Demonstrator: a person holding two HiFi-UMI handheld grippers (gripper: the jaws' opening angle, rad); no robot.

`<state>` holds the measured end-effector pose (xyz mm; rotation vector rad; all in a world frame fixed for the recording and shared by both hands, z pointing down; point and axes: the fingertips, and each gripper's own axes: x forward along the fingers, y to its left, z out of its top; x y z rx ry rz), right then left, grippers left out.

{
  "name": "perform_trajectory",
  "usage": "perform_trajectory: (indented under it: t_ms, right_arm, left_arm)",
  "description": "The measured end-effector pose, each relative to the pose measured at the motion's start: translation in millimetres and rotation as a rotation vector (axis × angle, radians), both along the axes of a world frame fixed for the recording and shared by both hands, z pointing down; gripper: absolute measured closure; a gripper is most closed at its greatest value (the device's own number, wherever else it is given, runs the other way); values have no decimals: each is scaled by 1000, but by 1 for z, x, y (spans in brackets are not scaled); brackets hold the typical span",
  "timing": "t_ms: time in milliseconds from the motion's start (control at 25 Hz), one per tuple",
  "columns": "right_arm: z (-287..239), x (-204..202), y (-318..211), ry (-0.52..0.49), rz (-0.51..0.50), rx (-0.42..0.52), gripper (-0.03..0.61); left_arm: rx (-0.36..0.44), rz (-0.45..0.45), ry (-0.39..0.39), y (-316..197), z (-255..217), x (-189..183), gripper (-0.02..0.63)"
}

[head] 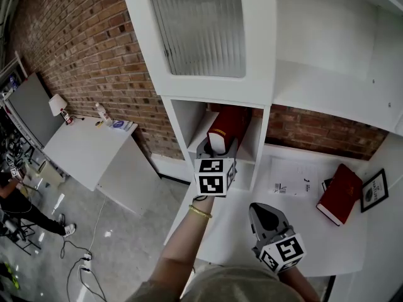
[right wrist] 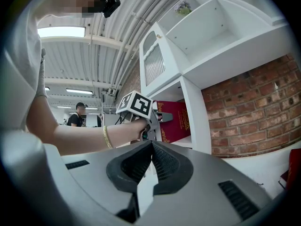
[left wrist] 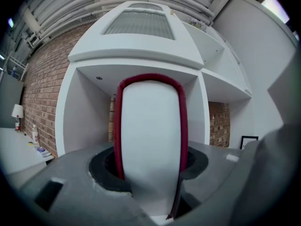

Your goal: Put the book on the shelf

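Observation:
A red book [head: 230,122] stands upright, its white page edge [left wrist: 150,140] facing me, with my left gripper [head: 218,146] shut on it. The book reaches into the open lower compartment [head: 259,145] of the white shelf unit, under the glass-door cabinet [head: 201,24]. In the left gripper view the grey pads [left wrist: 106,166] press on both red covers. The right gripper view shows the book [right wrist: 176,121] from the side, with the left gripper [right wrist: 159,117] just in front of the compartment. My right gripper [head: 267,216] hangs over the white desk, shut and empty, its pads [right wrist: 162,161] meeting at the tips.
A second red book [head: 340,194] lies on the white desk [head: 252,231] at the right, beside a framed picture [head: 374,190] and a printed sheet [head: 291,181]. Brick wall shows behind the desk. A white table [head: 82,150] with bottles stands at the left. A person [right wrist: 75,116] stands far off.

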<state>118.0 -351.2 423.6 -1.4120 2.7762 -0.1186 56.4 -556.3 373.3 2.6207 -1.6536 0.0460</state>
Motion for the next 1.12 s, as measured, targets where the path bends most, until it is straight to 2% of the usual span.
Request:
perform_trajectory:
  t_ms: [440,480,600,680,1120]
  right_arm:
    - [-2,-1,6,2,-7,6,572]
    - [-2,0,6,3,-6,7,572]
    - [-3,0,7,3,-7,10,572]
    - [-3,1,8,4,-7,10,572]
    - [-3,-7,12,18,-28,5,572]
  left_arm:
    - [-15,4,0,-7,0,5,379]
    - [-14,8,1,-6,0,5,372]
    - [-9,21,6,-1,1,7,287]
    - [-6,13,7,1,2,6,261]
    - [-3,1,30,19,-1,-7,258]
